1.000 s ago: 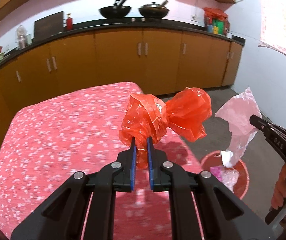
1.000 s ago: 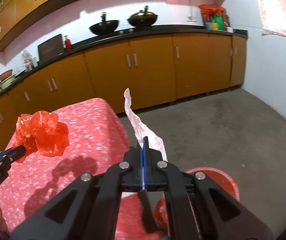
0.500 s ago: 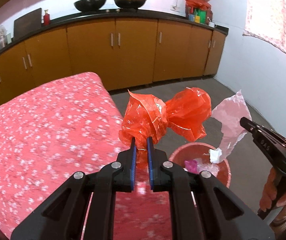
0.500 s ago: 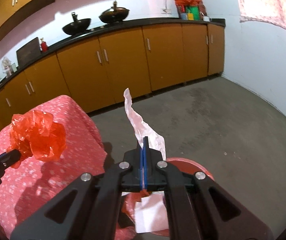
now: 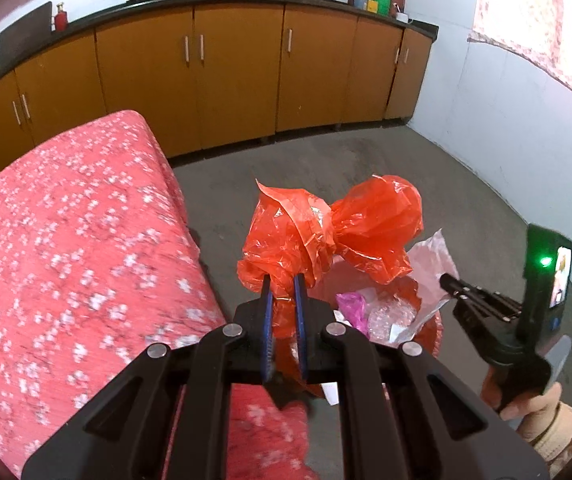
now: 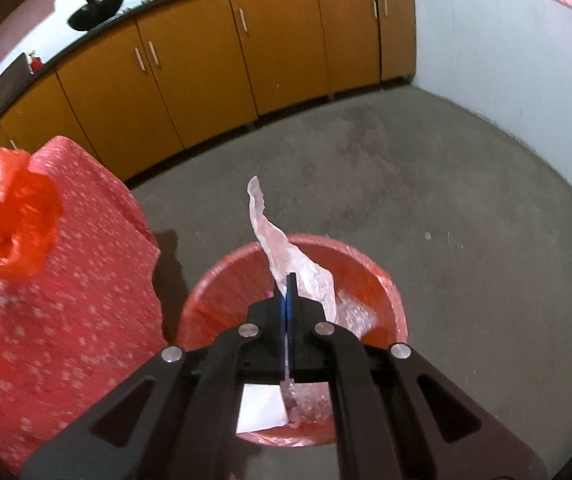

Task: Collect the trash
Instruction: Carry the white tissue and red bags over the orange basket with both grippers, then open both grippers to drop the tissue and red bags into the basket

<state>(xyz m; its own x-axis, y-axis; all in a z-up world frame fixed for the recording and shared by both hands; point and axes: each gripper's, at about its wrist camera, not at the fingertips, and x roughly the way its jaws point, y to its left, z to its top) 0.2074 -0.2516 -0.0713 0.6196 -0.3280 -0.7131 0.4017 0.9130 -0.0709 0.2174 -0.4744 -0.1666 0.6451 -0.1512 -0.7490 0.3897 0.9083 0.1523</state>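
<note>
While your left hand-held gripper (image 5: 284, 296) is clamping the crumpled orange plastic bag (image 5: 329, 232) beside the red flowered table (image 5: 66, 240), your right hand-held gripper (image 6: 289, 292) is pinching a thin pale pink plastic scrap (image 6: 286, 252). You are holding both over the round red trash bin (image 6: 381, 292) on the floor.

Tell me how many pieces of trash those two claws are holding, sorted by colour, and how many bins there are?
Orange-red plastic wrapper, pinched in the left gripper: 1
Pale pink plastic sheet, pinched in the right gripper: 1
Red bin on the floor: 1
Total: 3 things, 2 of them held trash
</note>
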